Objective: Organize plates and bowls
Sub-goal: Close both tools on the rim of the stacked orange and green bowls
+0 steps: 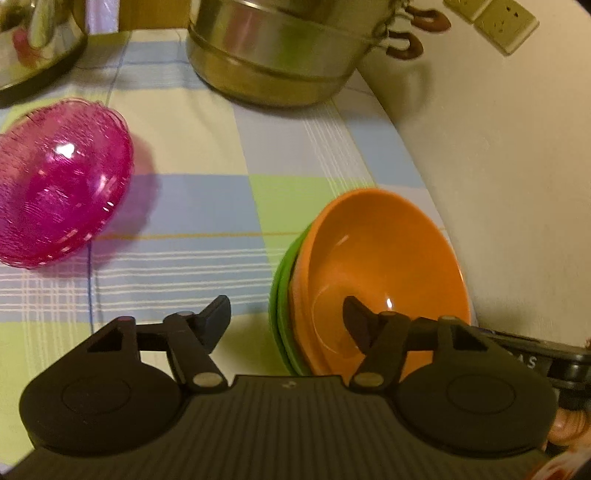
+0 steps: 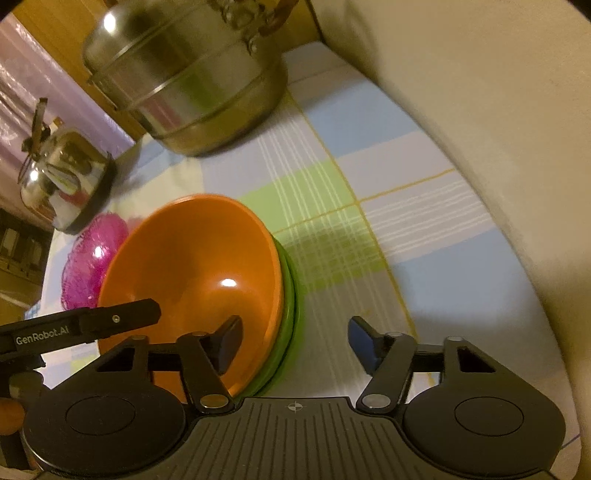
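An orange bowl (image 1: 384, 258) sits nested in a green bowl (image 1: 280, 295) on the checked tablecloth, close to the wall. My left gripper (image 1: 286, 320) straddles the stack's left rim: one finger hangs inside the orange bowl, the other over the cloth, and the pads are clear of the rim. My right gripper (image 2: 295, 341) straddles the opposite rim of the orange bowl (image 2: 195, 266) and the green bowl (image 2: 290, 306) the same way, without pressing. A translucent pink bowl (image 1: 59, 188) lies tilted to the left on the cloth, and in the right wrist view the pink bowl (image 2: 92, 258) shows behind the stack.
A tall steel steamer pot (image 1: 280, 55) stands at the back and a shiny kettle (image 2: 66, 181) at the back left. A cream wall (image 1: 517, 184) with sockets (image 1: 506, 22) borders the table's right side. A hand (image 1: 569, 424) shows at the right edge.
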`<state>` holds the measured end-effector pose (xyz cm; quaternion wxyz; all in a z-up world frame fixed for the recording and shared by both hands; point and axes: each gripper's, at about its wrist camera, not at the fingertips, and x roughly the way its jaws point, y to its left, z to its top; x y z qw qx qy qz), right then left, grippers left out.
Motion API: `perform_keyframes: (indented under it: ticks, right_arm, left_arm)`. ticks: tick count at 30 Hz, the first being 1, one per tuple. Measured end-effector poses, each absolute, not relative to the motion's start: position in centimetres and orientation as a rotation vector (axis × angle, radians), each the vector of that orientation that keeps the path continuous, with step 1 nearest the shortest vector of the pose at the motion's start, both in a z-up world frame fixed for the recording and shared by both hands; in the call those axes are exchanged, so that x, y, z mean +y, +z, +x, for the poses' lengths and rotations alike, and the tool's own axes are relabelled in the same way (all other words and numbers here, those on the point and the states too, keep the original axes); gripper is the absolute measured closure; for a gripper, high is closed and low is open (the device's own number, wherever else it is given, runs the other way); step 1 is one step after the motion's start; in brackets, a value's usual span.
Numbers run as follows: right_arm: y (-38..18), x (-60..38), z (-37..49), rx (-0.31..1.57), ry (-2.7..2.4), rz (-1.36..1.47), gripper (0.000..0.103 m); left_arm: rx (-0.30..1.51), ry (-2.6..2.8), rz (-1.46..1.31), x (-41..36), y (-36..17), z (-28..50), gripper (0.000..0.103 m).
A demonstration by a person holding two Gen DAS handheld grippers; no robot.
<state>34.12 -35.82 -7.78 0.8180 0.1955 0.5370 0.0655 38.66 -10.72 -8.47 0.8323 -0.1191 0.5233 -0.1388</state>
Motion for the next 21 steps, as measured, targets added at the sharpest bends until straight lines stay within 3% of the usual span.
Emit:
perform_keyframes:
  ticks: [6, 12, 16, 21]
  right_arm:
    - [-8.8, -35.6, 34.3, 1.168, 0.137, 0.431, 0.045]
    - [-9.6, -35.6, 34.6, 1.184, 0.140, 0.473, 0.061]
    - [-9.6, -35.6, 34.8, 1.184, 0.149, 0.500, 0.072]
    - [-9.5, -35.1, 35.0, 1.191, 0.136, 0.472, 0.074]
  left_arm:
    - [1.138, -0.310, -0.260, -10.9, -9.6, 38.8, 0.062]
    - [1.146, -0.323, -0.272, -10.9, -9.8, 39.0, 0.073]
    - [1.147, -0.328, -0.268, -10.8, -9.5, 39.4, 0.076]
    - [1.153, -0.327, -0.255, -10.8, -9.5, 39.6, 0.079]
